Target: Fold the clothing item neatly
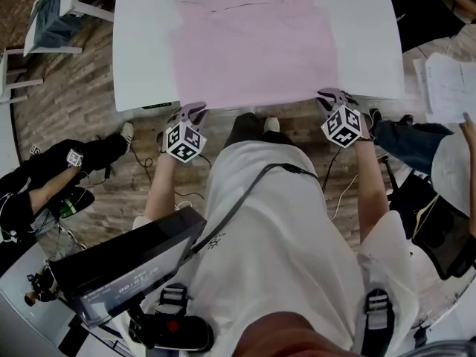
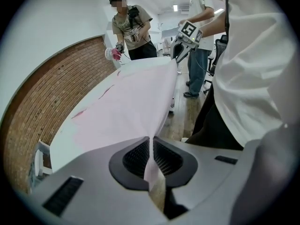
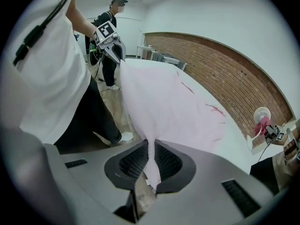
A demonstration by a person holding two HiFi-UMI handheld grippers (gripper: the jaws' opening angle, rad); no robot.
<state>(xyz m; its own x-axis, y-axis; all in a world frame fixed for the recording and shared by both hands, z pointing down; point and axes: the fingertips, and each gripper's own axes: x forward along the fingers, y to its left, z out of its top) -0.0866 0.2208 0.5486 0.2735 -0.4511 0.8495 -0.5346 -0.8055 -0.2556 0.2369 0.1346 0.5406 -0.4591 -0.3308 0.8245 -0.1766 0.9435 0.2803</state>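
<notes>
A pale pink shirt lies spread flat on the white table, collar at the far edge. Its near hem reaches the table's front edge. My left gripper is shut on the hem's left corner, just off the table edge. My right gripper is shut on the hem's right corner. In the left gripper view the pink cloth runs between the pads and stretches toward the right gripper. In the right gripper view the pink cloth is pinched the same way, with the left gripper at the far corner.
A person sits on the floor at the left. Another person stands beyond the table's far end with a small fan. A chair stands at the upper left. Papers lie at the right. Cables trail over the wooden floor.
</notes>
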